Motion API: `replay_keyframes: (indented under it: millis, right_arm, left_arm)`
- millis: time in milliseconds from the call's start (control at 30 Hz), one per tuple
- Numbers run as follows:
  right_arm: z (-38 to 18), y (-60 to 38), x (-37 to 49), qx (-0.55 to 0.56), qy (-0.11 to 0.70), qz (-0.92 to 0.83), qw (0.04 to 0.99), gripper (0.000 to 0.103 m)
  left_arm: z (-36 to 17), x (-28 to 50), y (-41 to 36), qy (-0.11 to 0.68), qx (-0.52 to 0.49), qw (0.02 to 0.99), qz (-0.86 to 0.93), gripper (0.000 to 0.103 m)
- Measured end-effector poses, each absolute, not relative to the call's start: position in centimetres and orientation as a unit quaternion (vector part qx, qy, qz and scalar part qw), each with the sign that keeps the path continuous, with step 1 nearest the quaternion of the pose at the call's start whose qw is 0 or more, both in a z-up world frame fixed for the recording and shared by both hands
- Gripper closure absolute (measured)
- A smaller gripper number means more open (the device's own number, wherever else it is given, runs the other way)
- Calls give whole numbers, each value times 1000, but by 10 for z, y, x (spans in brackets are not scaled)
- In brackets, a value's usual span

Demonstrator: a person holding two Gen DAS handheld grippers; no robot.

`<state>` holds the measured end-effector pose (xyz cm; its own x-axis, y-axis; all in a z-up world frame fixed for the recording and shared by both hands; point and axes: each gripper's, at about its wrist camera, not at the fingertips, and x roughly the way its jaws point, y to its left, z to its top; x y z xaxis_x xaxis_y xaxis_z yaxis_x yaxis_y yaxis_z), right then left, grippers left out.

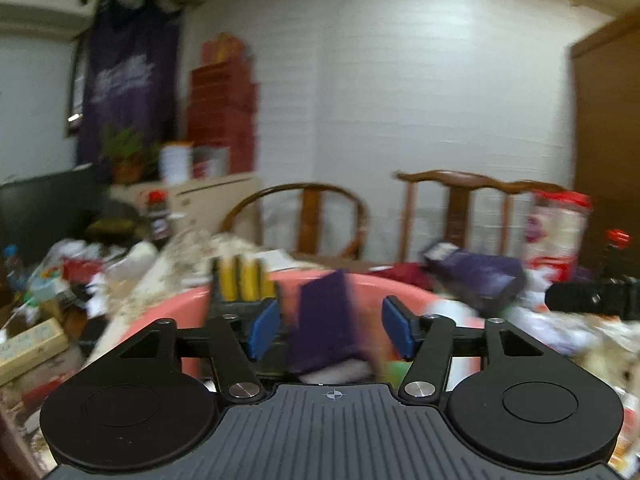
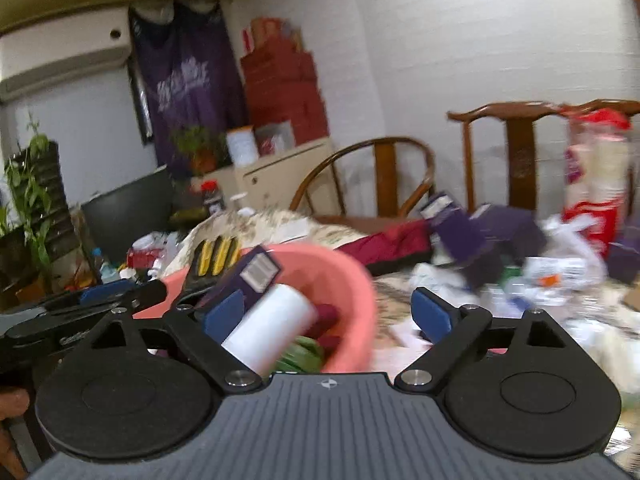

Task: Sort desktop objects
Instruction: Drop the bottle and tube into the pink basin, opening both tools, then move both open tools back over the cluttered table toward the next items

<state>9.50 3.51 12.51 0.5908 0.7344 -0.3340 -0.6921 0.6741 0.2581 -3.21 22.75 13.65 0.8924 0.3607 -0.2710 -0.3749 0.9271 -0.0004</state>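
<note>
Both views motion-blurred. Landmark = pink basin, on a cluttered table w/ floral cloth.

Left wrist view, L to R: cardboard box at far left of basin, low on the table edge. Black tool w/ yellow stripes leans at basin's left rim. Left gripper sits over the basin, blue pads spread wide, nothing pinched. Purple box stands upright inside the basin, in the gap between the pads; can't tell if it touches either one. Right of basin: another purple box on the clutter, then a tall clear jar w/ red lid further right. Two wooden chairs behind the basin, against a white wall.

Right wrist view, L to R: left gripper's blue-tipped black arm at the basin's left rim. Yellow-striped tool behind that rim. Basin holds the purple box, label end up, a white roll lying tilted just in front of it, plus red and green items underneath. Right gripper spread wide, empty; its left pad overlaps basin contents in view, contact unclear. Its right pad is outside the basin's right rim, over the cloth. Purple boxes and plastic bags well right of basin.
</note>
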Motion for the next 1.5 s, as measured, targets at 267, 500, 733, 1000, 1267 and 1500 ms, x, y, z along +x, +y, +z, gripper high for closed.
replay_keyframes:
  millis: [267, 500, 733, 1000, 1267, 1500]
  right_arm:
    - [91, -103, 74, 29, 235, 311, 920, 4]
    - [28, -181, 45, -41, 321, 254, 911, 3]
    - [3, -216, 42, -23, 328, 213, 920, 3]
    - [9, -202, 62, 8, 342, 225, 912, 3]
    - [24, -187, 95, 88, 367, 211, 902, 4]
    - [25, -168, 144, 136, 416, 185, 880, 5]
  left_arm:
    - [108, -41, 114, 138, 7, 990, 43, 15]
    - [53, -23, 56, 215, -8, 976, -24, 12]
    - [33, 9, 32, 252, 25, 967, -21, 11]
    - [30, 43, 38, 264, 31, 964, 5, 8]
    - [17, 79, 29, 303, 89, 949, -3, 8]
    - [12, 86, 20, 279, 159, 947, 15, 0]
